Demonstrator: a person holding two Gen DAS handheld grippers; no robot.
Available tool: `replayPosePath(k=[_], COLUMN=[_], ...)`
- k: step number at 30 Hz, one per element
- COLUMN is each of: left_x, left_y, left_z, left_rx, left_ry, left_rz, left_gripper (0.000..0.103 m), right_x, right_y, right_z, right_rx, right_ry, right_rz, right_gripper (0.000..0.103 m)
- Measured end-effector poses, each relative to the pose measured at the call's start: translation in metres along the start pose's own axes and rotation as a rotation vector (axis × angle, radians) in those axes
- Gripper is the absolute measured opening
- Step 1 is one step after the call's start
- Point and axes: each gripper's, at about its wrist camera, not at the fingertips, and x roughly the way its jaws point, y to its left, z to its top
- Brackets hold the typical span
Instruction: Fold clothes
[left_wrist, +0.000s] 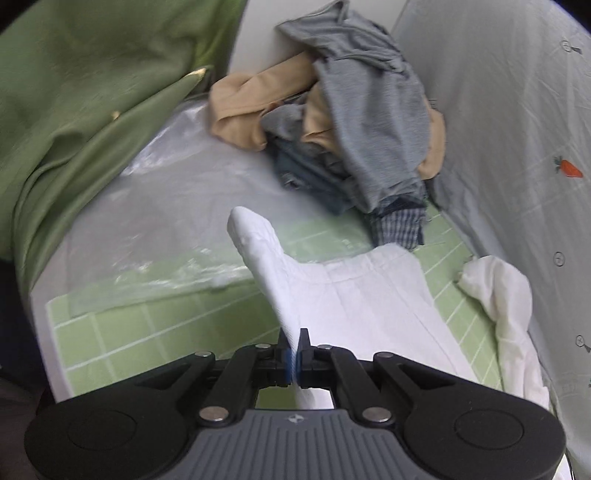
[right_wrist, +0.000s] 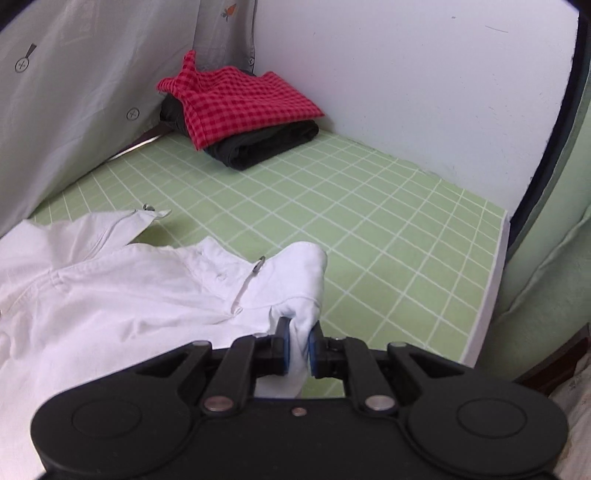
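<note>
White garment (left_wrist: 369, 295), one, on my green grid mat (right_wrist: 369, 221); my left gripper (left_wrist: 294, 354) and right gripper (right_wrist: 297, 347) each clamp an edge. Folded stack: red gingham cloth (right_wrist: 240, 103), black garment (right_wrist: 266, 144). No legible writing.

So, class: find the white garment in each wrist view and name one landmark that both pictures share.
Left wrist view: the white garment lies centre to lower right, a fold rising into the left gripper.
Right wrist view: it fills the lower left, its corner pinched in the right gripper.
Shared landmark: the green grid-patterned mat beneath it.
</note>
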Motion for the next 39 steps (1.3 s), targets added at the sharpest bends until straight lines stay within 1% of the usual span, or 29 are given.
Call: replayPosePath(k=[2, 4, 6, 8, 10, 11, 12, 13, 14, 15, 17, 18, 19, 22, 26, 28, 32, 39], left_x=[0.0, 0.0, -0.001, -0.005, -0.009, -0.011, -0.015, -0.019, -0.023, -0.026, -0.033, -0.034, -0.035, -0.035, -0.032, -0.029, -0.024, -0.001], left_y=[0.021, 0.028, 0.029, 0.026, 0.02, 0.017, 0.012, 0.006, 0.001, -0.005, -0.015, -0.019, -0.025, -0.04, -0.06, -0.072, -0.095, -0.135], left_z=[-0.009, -0.013, -0.016, -0.018, -0.018, -0.019, -0.019, -0.02, -0.021, -0.023, -0.028, -0.03, -0.034, -0.045, -0.062, -0.069, -0.077, -0.063], left_rx=[-0.016, -0.007, 0.009, 0.043, 0.085, 0.106, 0.132, 0.163, 0.189, 0.214, 0.254, 0.268, 0.286, 0.324, 0.339, 0.358, 0.417, 0.442], left_ry=[0.034, 0.046, 0.056, 0.059, 0.061, 0.06, 0.042, 0.026, 0.015, 0.002, -0.016, -0.015, -0.015, 0.003, 0.043, 0.061, 0.069, 0.057], left_rz=[0.023, 0.032, 0.052, 0.078, 0.07, 0.067, 0.066, 0.073, 0.081, 0.088, 0.085, 0.081, 0.076, 0.066, 0.035, 0.023, 0.01, -0.006], left_gripper=[0.002, 0.004, 0.008, 0.02, 0.052, 0.058, 0.066, 0.071, 0.073, 0.075, 0.078, 0.081, 0.082, 0.084, 0.085, 0.085, 0.085, 0.086], right_x=[-0.002, -0.005, -0.007, -0.01, -0.013, -0.016, -0.02, -0.023, -0.027, -0.03, -0.037, -0.04, -0.043, -0.048, -0.049, -0.045, -0.032, -0.01], right_y=[-0.002, -0.002, -0.001, 0.0, 0.002, 0.002, 0.003, 0.003, 0.003, 0.003, 0.004, 0.005, 0.007, 0.012, 0.02, 0.025, 0.04, 0.087], right_z=[-0.009, -0.014, -0.013, -0.01, -0.007, -0.007, -0.006, -0.006, -0.007, -0.007, -0.006, -0.005, -0.004, 0.003, 0.015, 0.019, 0.026, 0.049], right_rx=[-0.009, -0.013, -0.018, -0.013, -0.01, -0.012, -0.013, -0.016, -0.018, -0.02, -0.025, -0.025, -0.025, -0.02, -0.005, -0.004, -0.002, -0.007], right_ry=[0.02, 0.03, 0.035, 0.046, 0.054, 0.05, 0.044, 0.036, 0.025, 0.014, -0.009, -0.022, -0.036, -0.06, -0.08, -0.075, -0.059, -0.056], right_rz=[0.003, 0.007, 0.009, 0.013, 0.013, 0.008, 0.004, 0.005, 0.007, 0.006, 0.008, 0.014, 0.02, 0.053, 0.094, 0.108, 0.13, 0.189], right_gripper=[0.01, 0.011, 0.011, 0.013, 0.014, 0.022, 0.024, 0.032, 0.039, 0.042, 0.056, 0.061, 0.068, 0.077, 0.084, 0.086, 0.086, 0.089])
